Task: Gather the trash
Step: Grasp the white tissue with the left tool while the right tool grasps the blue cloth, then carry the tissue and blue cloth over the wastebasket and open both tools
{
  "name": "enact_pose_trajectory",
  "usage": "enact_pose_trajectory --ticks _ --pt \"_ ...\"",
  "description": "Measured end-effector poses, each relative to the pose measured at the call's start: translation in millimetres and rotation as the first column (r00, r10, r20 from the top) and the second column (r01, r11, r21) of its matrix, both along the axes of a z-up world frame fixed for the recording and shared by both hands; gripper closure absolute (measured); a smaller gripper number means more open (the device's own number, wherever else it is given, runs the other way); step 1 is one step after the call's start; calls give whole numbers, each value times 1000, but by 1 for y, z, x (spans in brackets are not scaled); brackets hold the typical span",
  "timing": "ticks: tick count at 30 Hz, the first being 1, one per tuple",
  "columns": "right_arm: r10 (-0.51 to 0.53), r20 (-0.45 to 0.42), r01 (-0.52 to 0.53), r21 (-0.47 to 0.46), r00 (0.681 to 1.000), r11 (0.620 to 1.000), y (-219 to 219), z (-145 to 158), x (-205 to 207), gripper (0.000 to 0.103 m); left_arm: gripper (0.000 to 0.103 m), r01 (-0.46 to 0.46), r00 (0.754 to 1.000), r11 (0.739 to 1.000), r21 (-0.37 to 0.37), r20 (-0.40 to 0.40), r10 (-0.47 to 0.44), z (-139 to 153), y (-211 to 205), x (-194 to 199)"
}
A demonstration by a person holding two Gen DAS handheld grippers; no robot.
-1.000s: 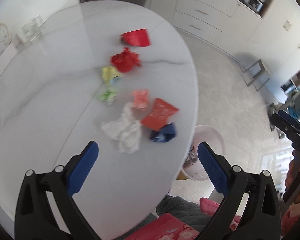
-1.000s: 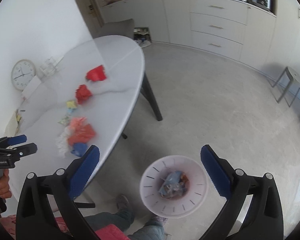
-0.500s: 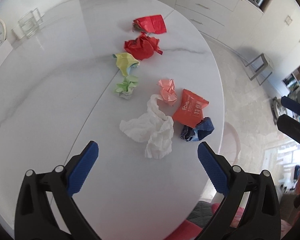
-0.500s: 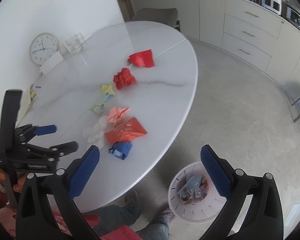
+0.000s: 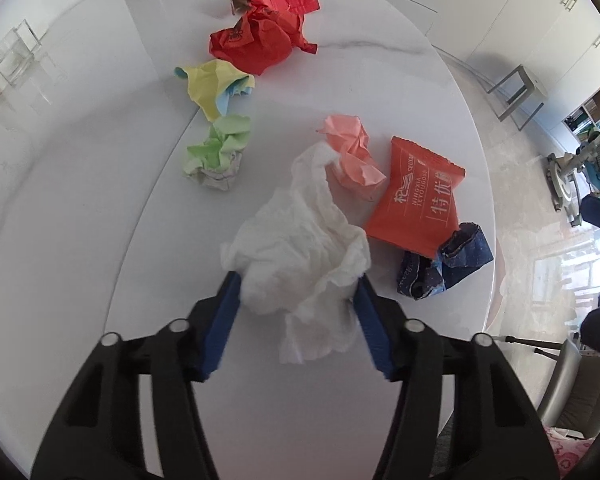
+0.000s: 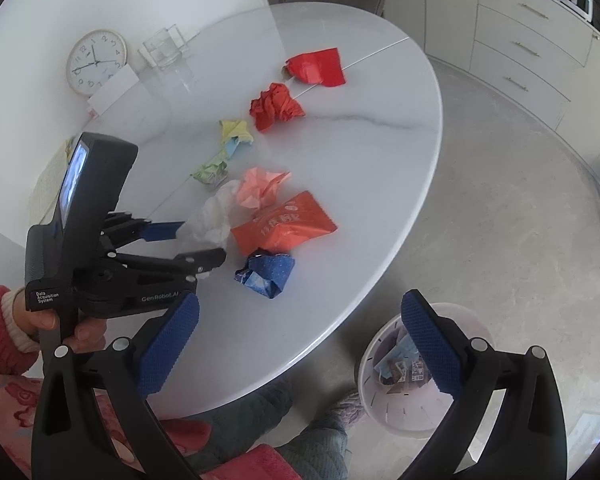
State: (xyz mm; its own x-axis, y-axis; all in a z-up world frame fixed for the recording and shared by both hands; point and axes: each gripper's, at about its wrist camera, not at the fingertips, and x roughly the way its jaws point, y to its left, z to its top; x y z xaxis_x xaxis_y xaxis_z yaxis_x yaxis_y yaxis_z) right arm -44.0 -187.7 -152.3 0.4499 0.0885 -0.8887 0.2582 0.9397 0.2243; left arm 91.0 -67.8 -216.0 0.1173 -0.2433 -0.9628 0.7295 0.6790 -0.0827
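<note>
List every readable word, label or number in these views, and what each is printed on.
"NINGXIA TEYOUGOU": orange snack packet, beside large Chinese characters, "特优".
"QIUXIN...": same packet; the ending is unclear.
"Data Acquisition System": left hand-held gripper, on its body.
"GenRobot.AI": same gripper.
Numerals 1 to 12: wall clock.
Print on the crumpled red paper: unreadable.

I see a crumpled white tissue [image 5: 300,248] between my left gripper's [image 5: 296,300] blue pads [image 5: 224,320]. An orange snack packet with white lettering [image 5: 418,204] and a dark blue dotted wrapper [image 5: 452,264] lie near the grey-veined white marble tabletop's [image 5: 80,200] right edge; pink [image 5: 352,152], green [image 5: 218,150], yellow [image 5: 212,86] and red [image 5: 256,42] paper wads lie farther off.
</note>
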Motion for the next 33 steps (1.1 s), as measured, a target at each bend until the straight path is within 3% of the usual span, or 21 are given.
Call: enact_pose_trajectory --ticks 3,7,13,16,19,23,33 --pt "45 2 -45 7 999 999 5 -9 8 3 69 -2 999 1000 -21 -34 1 2 5 1" --pt "108 -9 -108 11 994 994 11 -26 21 13 72 -28 999 999 -39 -43 27 12 20 -2" --pt "123 -31 -122 27 992 992 11 -48 36 30 72 -68 998 994 -83 -19 67 41 50 -14" --pt "126 -52 -124 27 991 992 11 -57 39 44 72 -95 995 989 -109 -7 95 55 63 -18" --pt "129 -66 -125 59 989 990 11 -62 39 74 72 -120 993 985 -127 -10 119 61 70 -19" --pt "137 -55 -134 64 989 989 14 -59 39 91 72 -125 992 983 -134 -8 125 66 76 -18" --pt "115 -13 -113 111 993 987 20 -48 17 93 72 -68 998 987 -145 -1 68 70 64 -34"
